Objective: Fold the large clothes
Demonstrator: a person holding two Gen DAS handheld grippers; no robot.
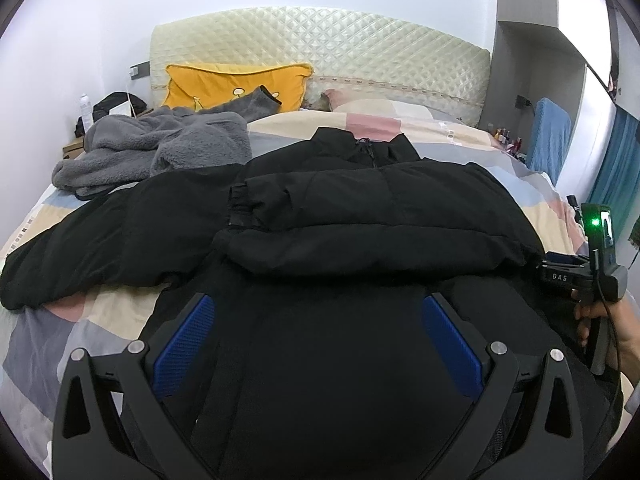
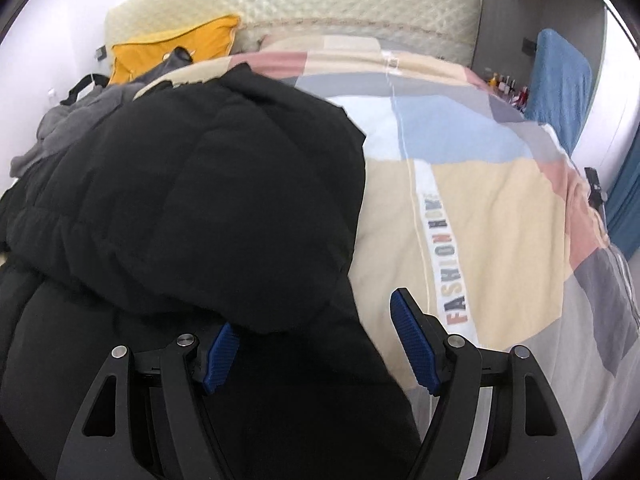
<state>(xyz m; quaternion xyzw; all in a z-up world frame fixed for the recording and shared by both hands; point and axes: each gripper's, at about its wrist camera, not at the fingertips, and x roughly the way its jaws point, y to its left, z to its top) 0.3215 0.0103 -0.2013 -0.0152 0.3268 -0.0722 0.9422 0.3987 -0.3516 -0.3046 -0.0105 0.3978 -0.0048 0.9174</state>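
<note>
Patchwork quilt [image 2: 472, 208] bears black jacket [image 1: 360, 208], collar toward headboard [image 1: 320, 44]; both hand-held grippers [image 1: 316, 344] [image 2: 316, 344] spread.

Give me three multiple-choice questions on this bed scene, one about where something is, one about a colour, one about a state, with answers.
1. Where does the grey fleece garment lie?
A. left of the black puffer jacket
B. on the jacket
C. off the bed

2. What colour is the cushion at the quilted headboard?
A. blue
B. yellow
C. red

3. How do the left tongs stand?
A. shut on the jacket
B. open
C. out of view

Answers:
1 A, it sits beside the jacket's spread sleeve.
2 B, plainly yellow.
3 B, the blue pads stand wide apart above the jacket.
</note>
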